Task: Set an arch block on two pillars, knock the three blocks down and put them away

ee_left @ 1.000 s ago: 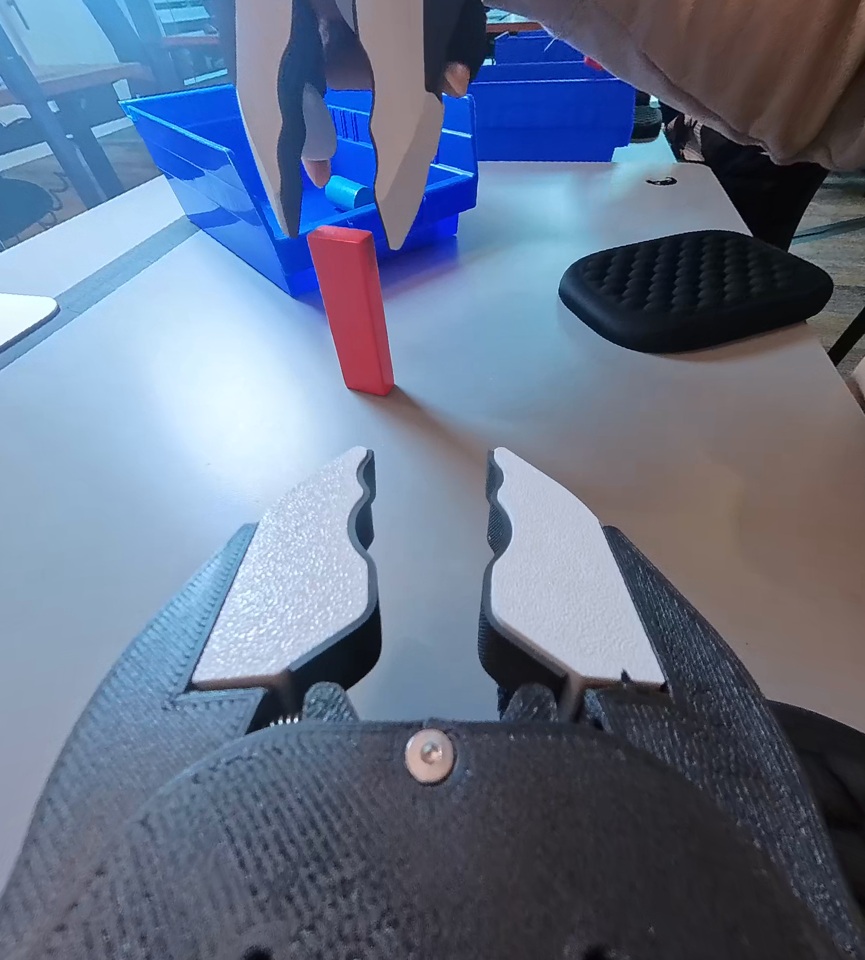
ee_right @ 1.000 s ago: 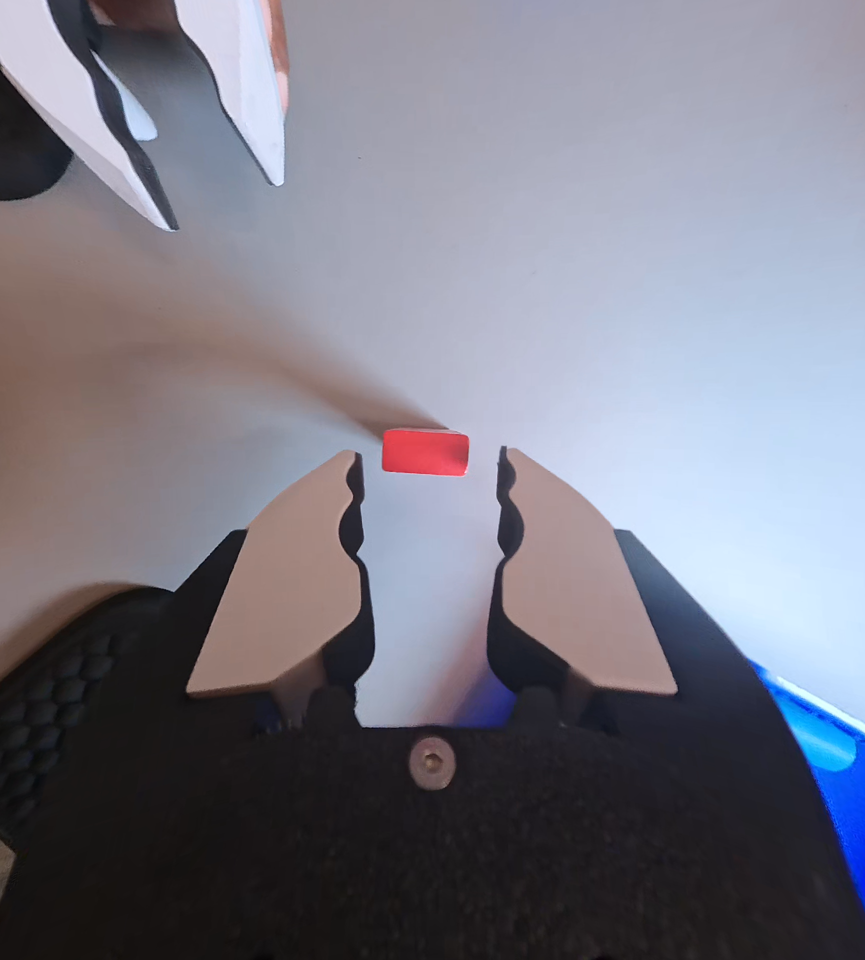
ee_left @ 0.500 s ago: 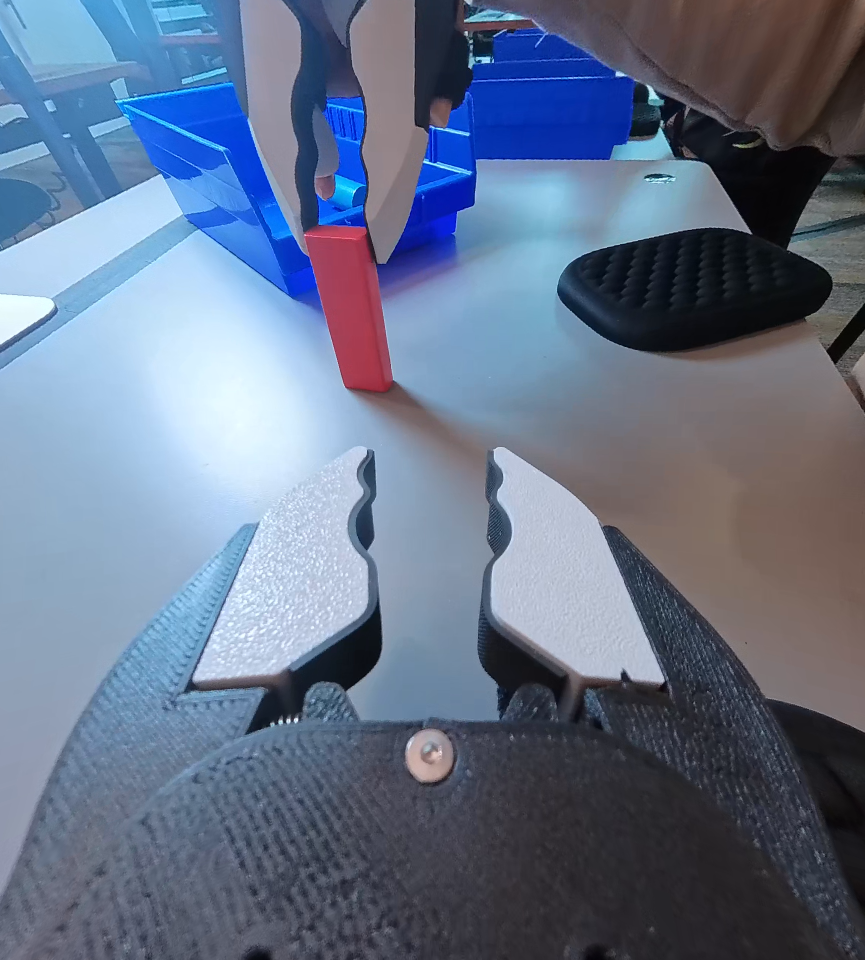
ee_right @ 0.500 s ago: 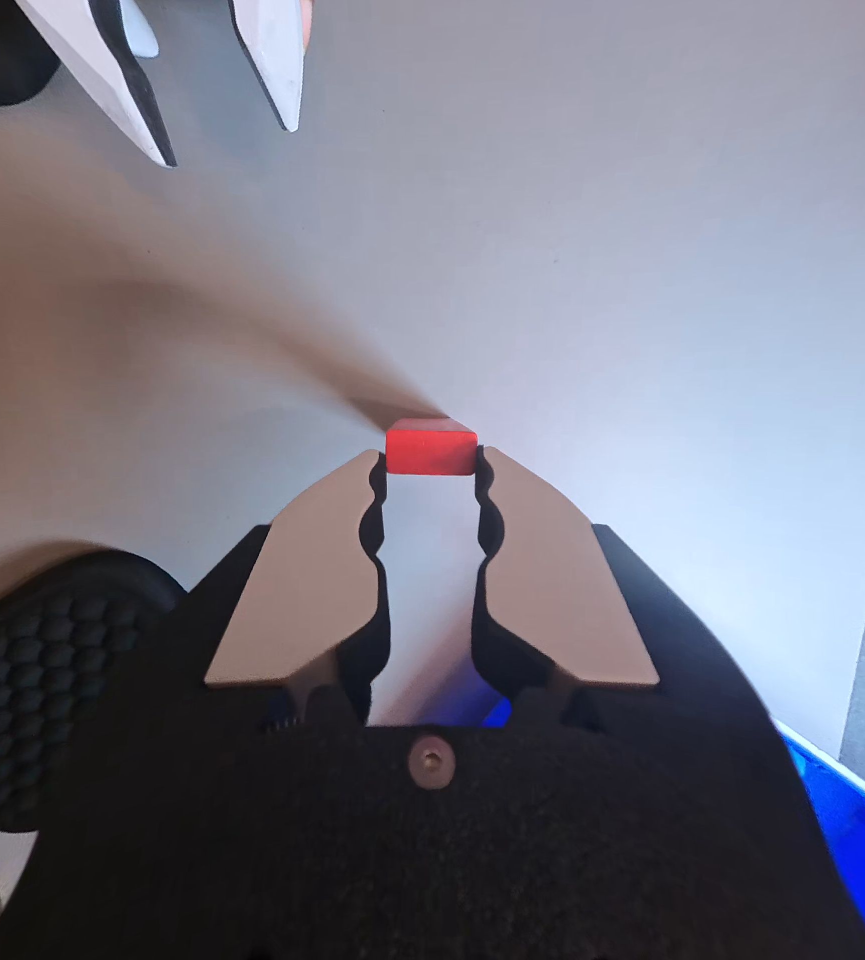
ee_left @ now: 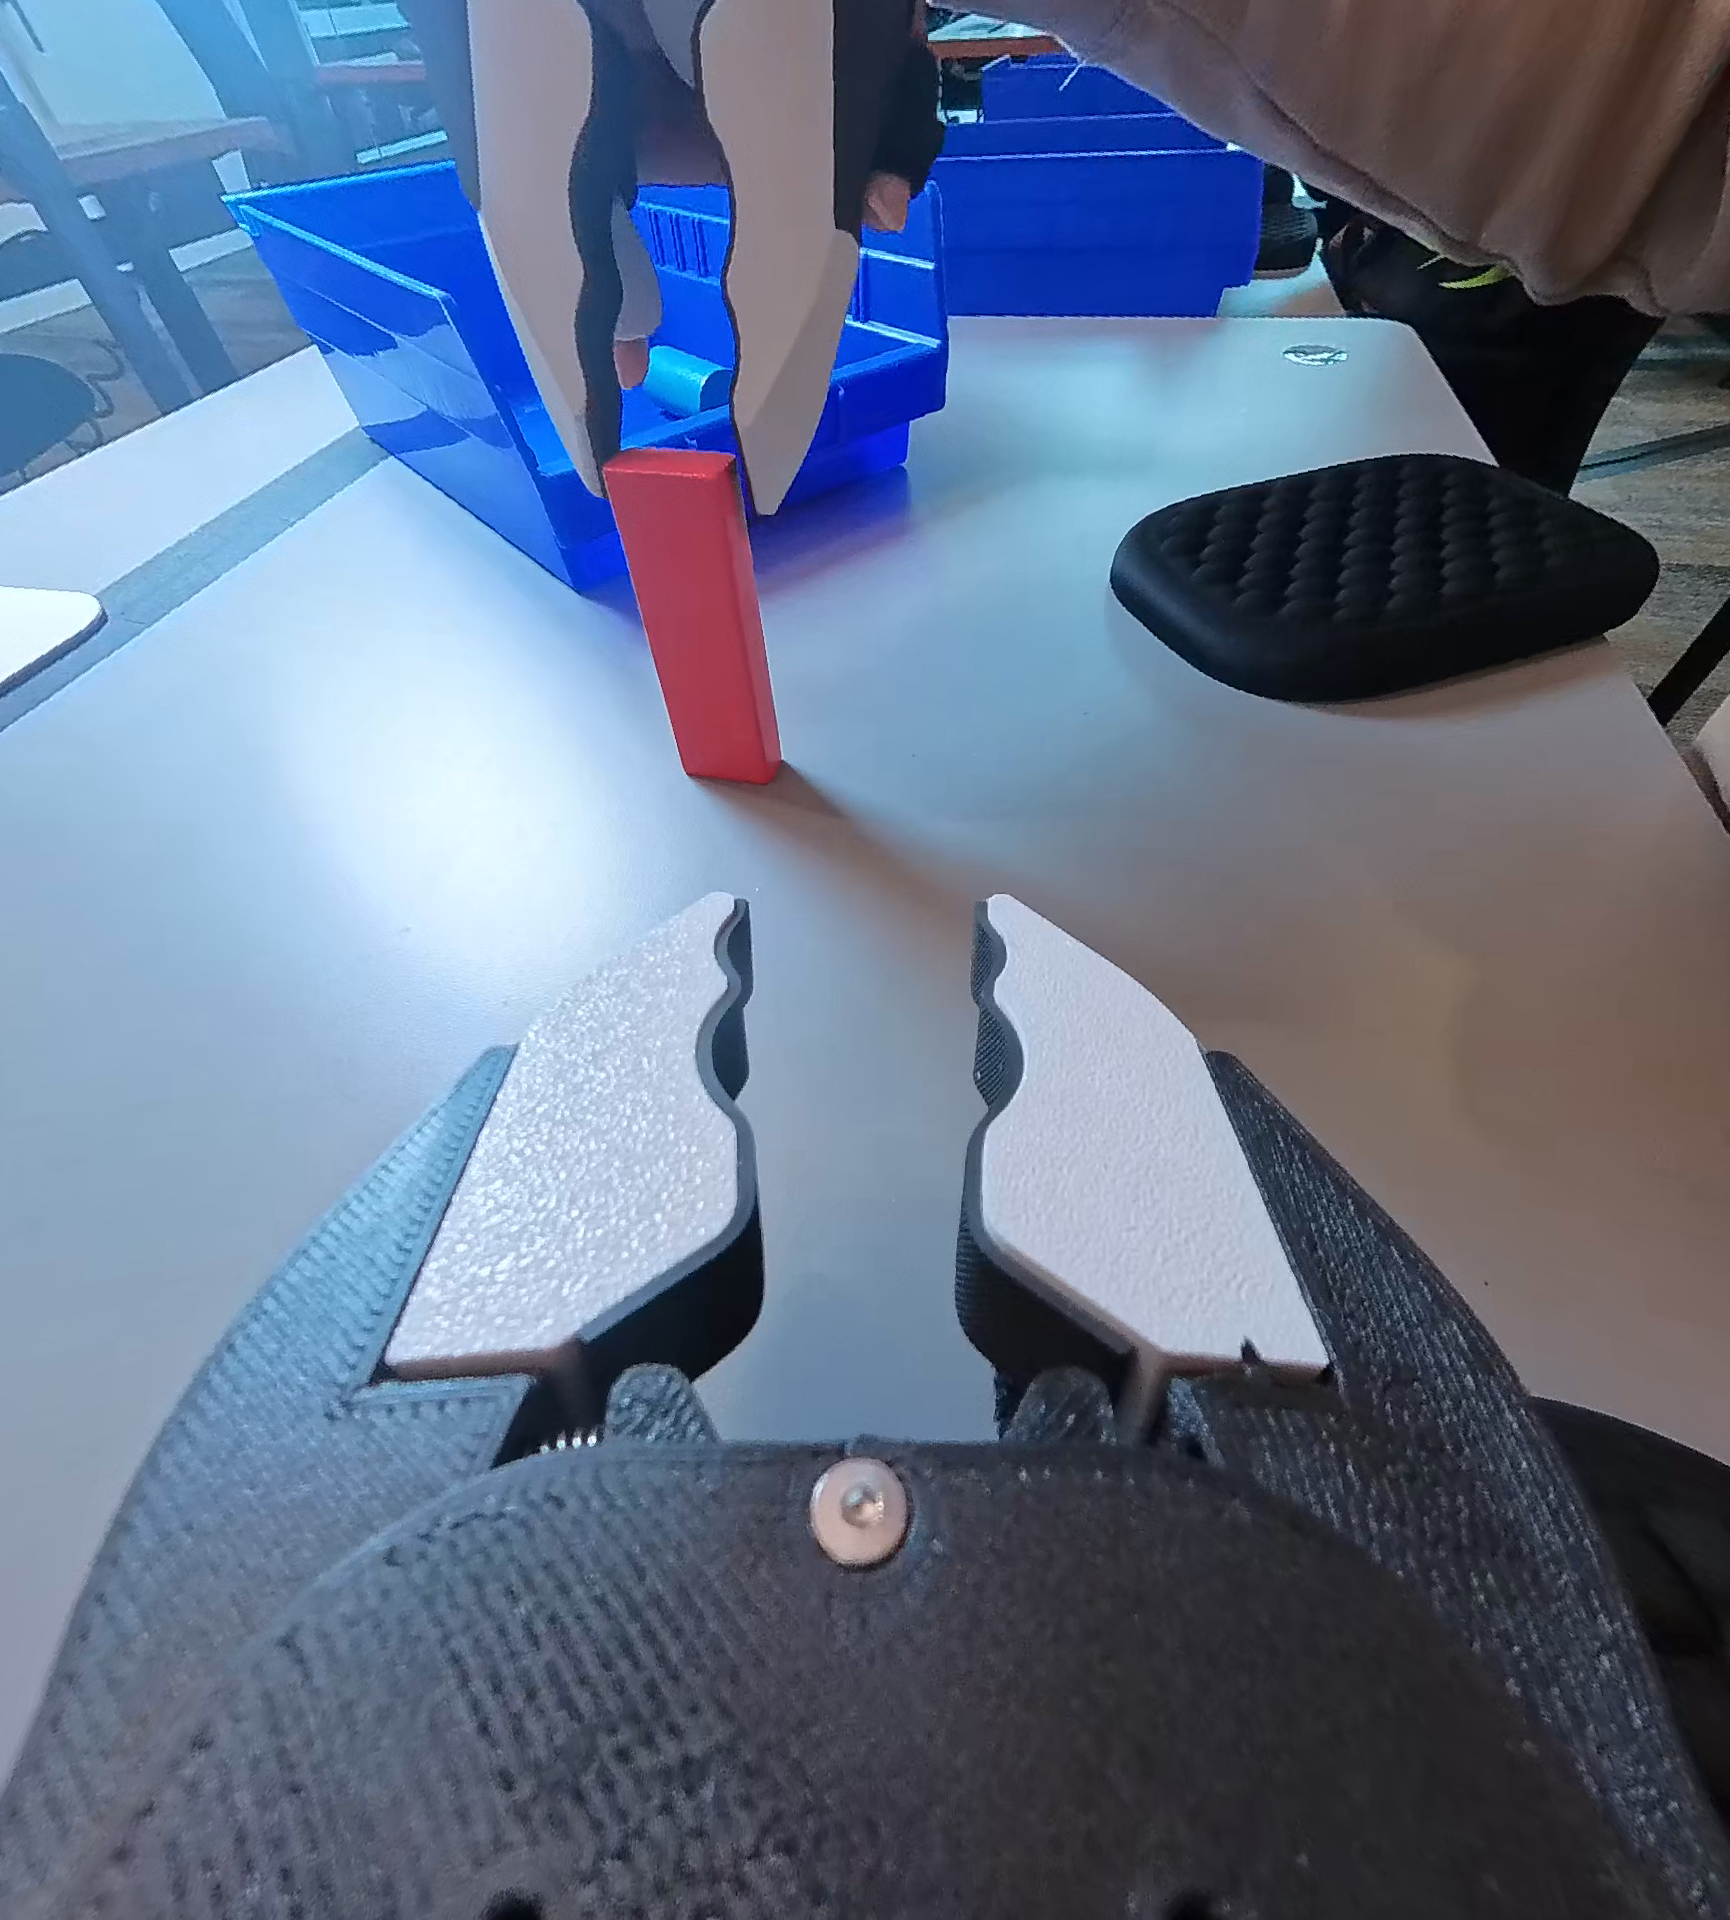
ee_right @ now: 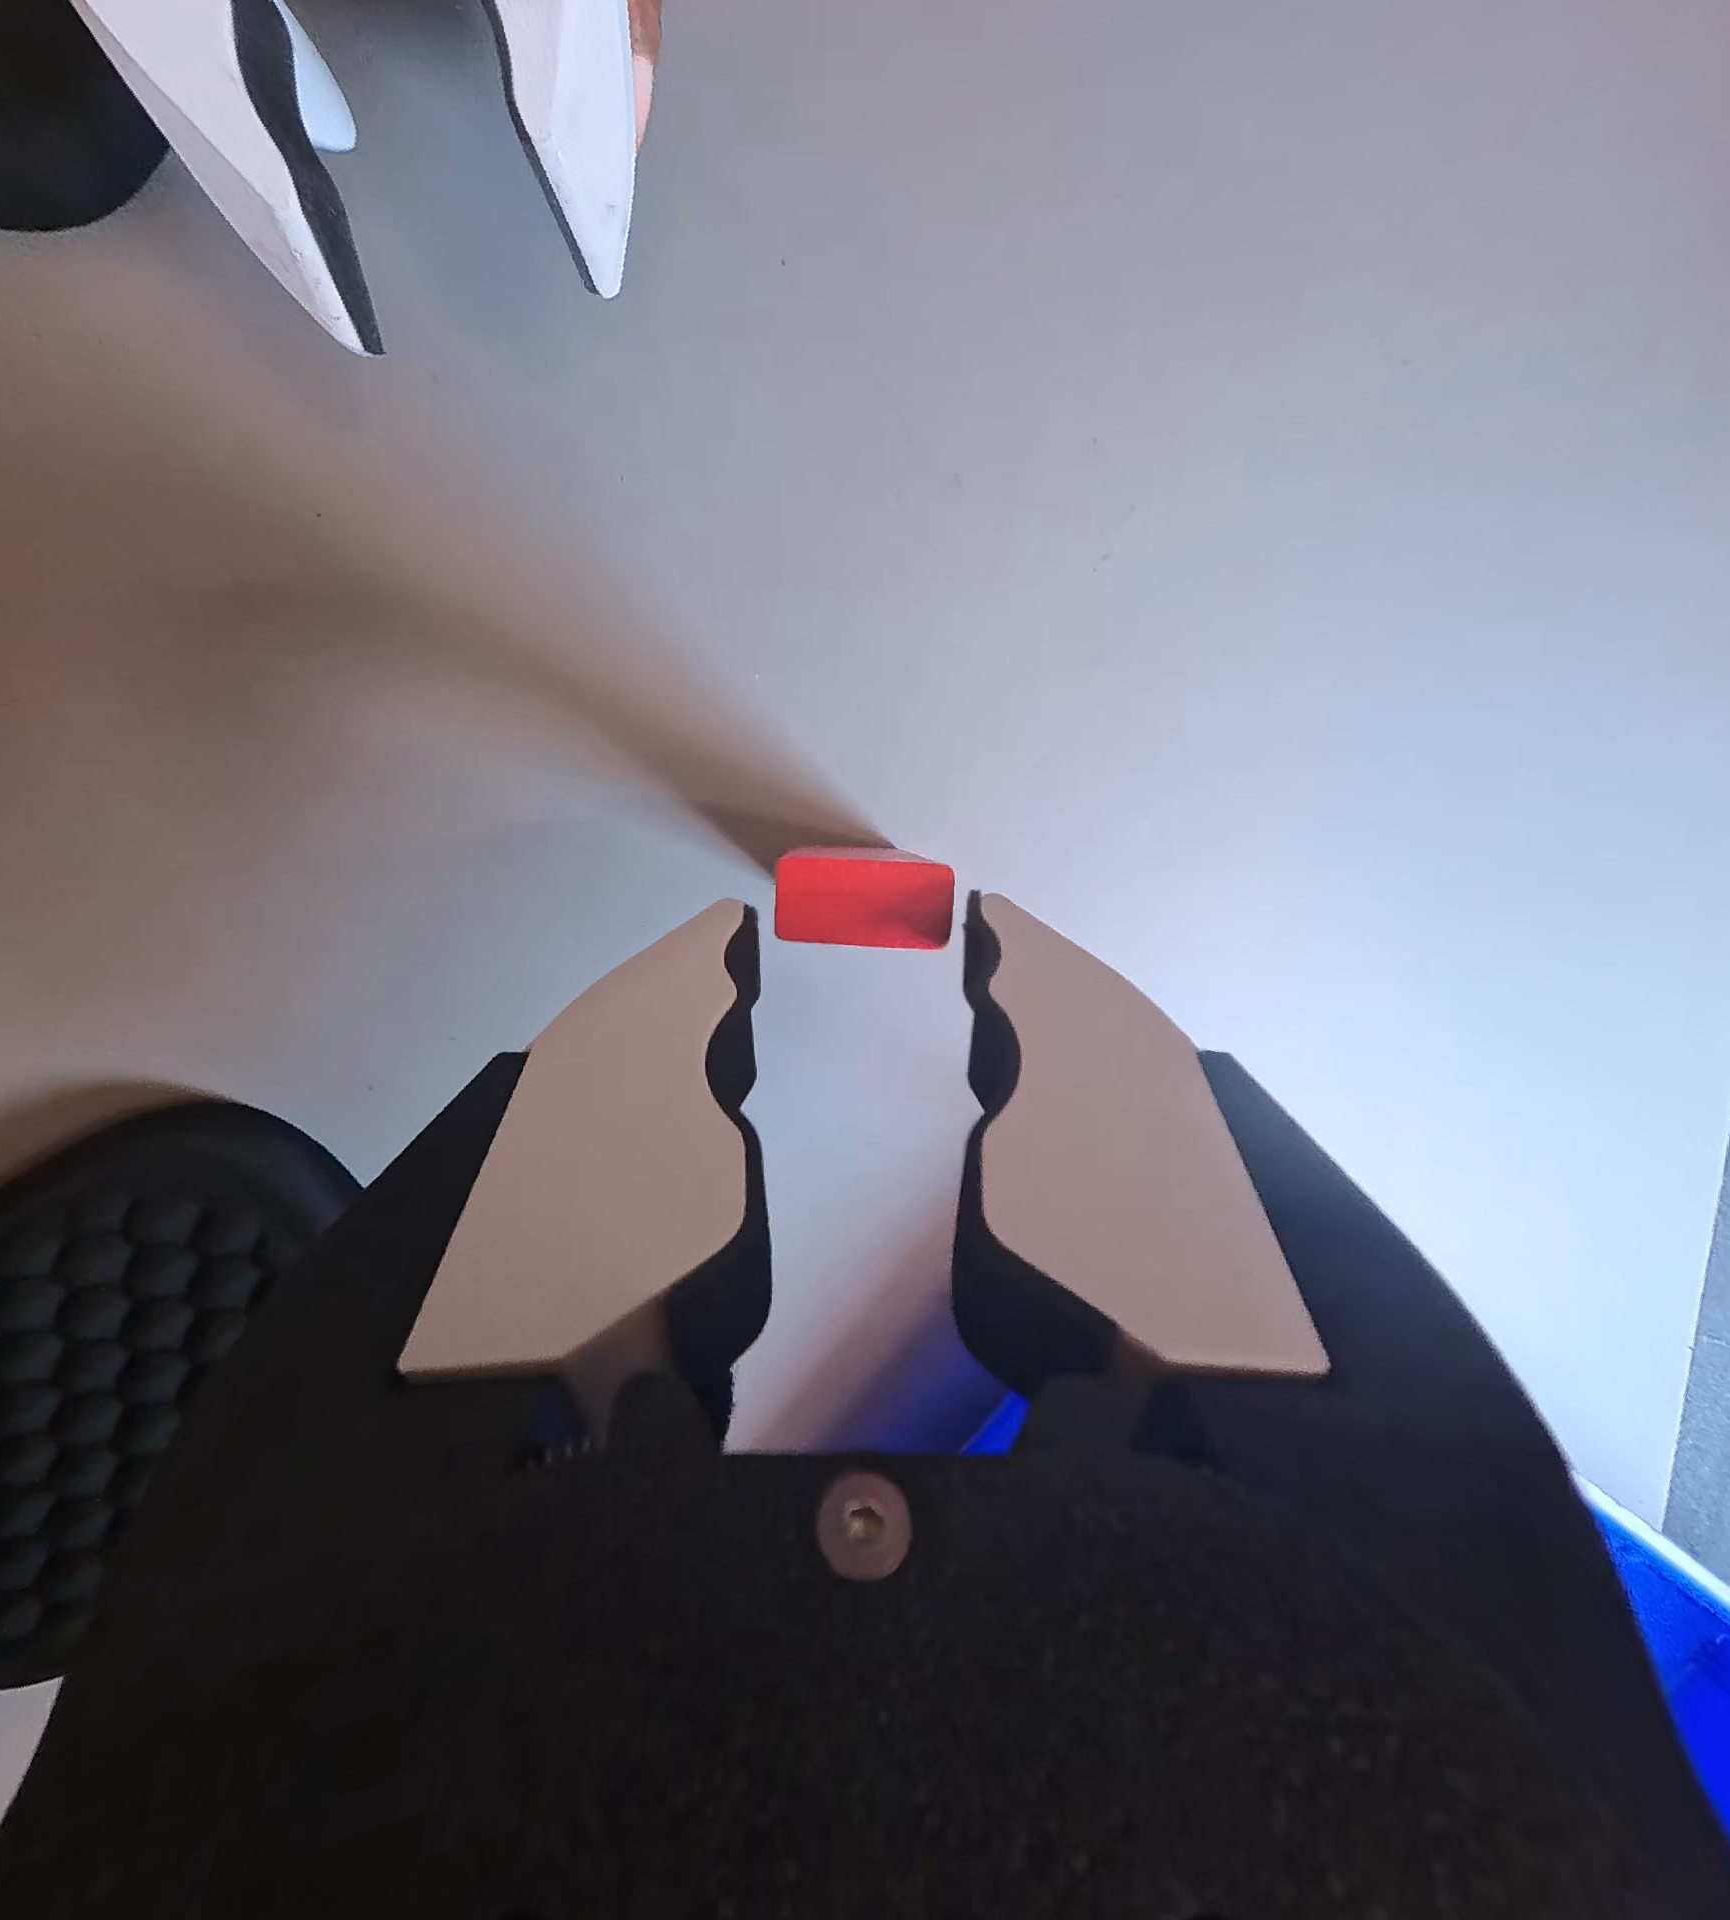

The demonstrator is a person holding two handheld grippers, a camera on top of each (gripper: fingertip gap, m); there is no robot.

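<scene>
Bracketing red block [ee_left: 700,613] top with our right gripper [ee_right: 856,914] from above; jaws parted, tips flanking top with slight gaps, no clamp visible. Block upright on table [ee_left: 217,831], at 12 o'clock from our left gripper [ee_left: 856,925] — likely first pillar, kept vertical. Left gripper open, empty, low near table, well clear. Bin [ee_left: 404,301] behind block, blue cylinder [ee_left: 689,376] inside. Black pad [ee_left: 1380,571] at 2 o'clock.
</scene>
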